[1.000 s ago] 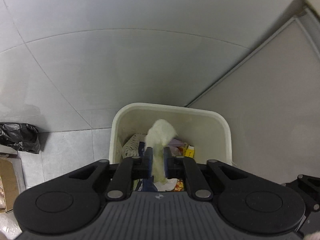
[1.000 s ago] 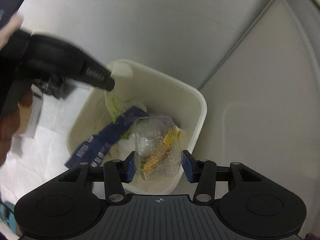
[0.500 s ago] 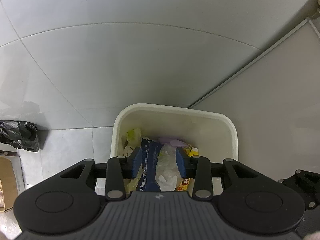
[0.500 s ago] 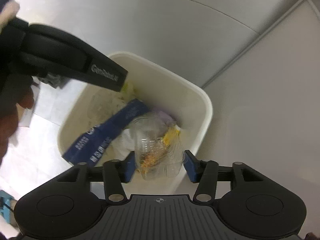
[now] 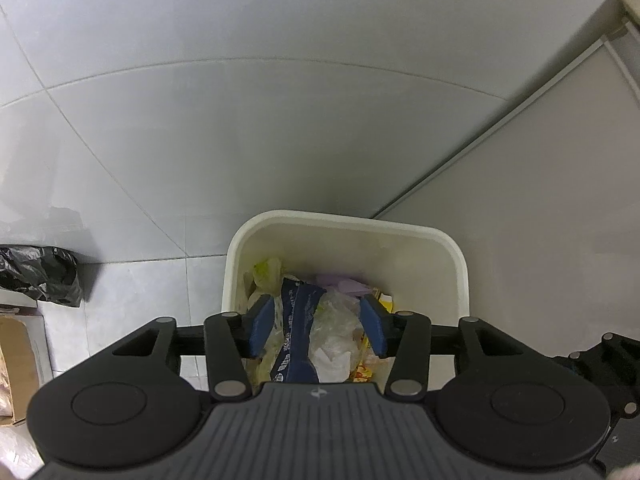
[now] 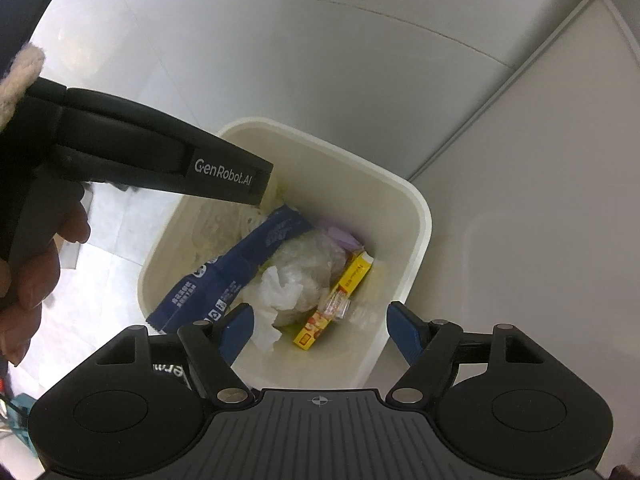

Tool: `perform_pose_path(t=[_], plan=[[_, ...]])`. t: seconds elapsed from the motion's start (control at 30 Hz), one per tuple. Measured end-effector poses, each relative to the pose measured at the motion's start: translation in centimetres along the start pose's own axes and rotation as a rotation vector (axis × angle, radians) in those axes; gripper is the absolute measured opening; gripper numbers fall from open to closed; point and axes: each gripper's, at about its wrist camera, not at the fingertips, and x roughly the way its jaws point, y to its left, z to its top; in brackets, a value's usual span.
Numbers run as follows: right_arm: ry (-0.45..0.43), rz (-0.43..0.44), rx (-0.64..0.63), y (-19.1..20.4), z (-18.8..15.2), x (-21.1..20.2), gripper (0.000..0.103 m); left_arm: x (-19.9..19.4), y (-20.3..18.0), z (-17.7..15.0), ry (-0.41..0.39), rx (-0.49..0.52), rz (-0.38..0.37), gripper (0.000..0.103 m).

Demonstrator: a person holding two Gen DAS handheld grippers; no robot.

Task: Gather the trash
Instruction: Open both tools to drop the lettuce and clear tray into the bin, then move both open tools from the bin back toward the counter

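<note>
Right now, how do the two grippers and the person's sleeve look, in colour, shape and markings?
The left gripper and the right gripper look alike: black ribbed body, two round bosses, black linkage arms with silver rivets, blue fingers. The left gripper's black body reads "GenRobot.AI" in white. A fuzzy beige sleeve cuff shows at the left edge.

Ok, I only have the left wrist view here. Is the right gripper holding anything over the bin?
Observer: No. The right gripper has its jaws opening, with nothing between them.
Operator: What lies below it?
Observer: A clear plastic container lies in the bin, on the yellow box.
Operator: And my left gripper, seen from there?
Observer: The left gripper, with its jaws opening and empty, reaches over the bin's far left side.
</note>
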Motion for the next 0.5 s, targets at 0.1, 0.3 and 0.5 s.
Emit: perform_pose_path(t=[0.1, 0.3, 0.5], plan=[[-0.011, 0.003, -0.004, 0.2, -0.3, -0.7, 0.075, -0.5, -0.1, -0.1, -0.005, 0.009, -0.001, 0.049], [-0.043, 0.015, -0.011, 0.7, -0.9, -2.6, 0.078, -1.9, -0.5, -0.6, -0.01, 0.042, 0.002, 0.06], [-0.099, 0.026, -0.029, 1.3, -1.9, -5.1, 0.081, -3.5, -0.4, -1.6, -0.009, 0.047, 0.011, 0.072]])
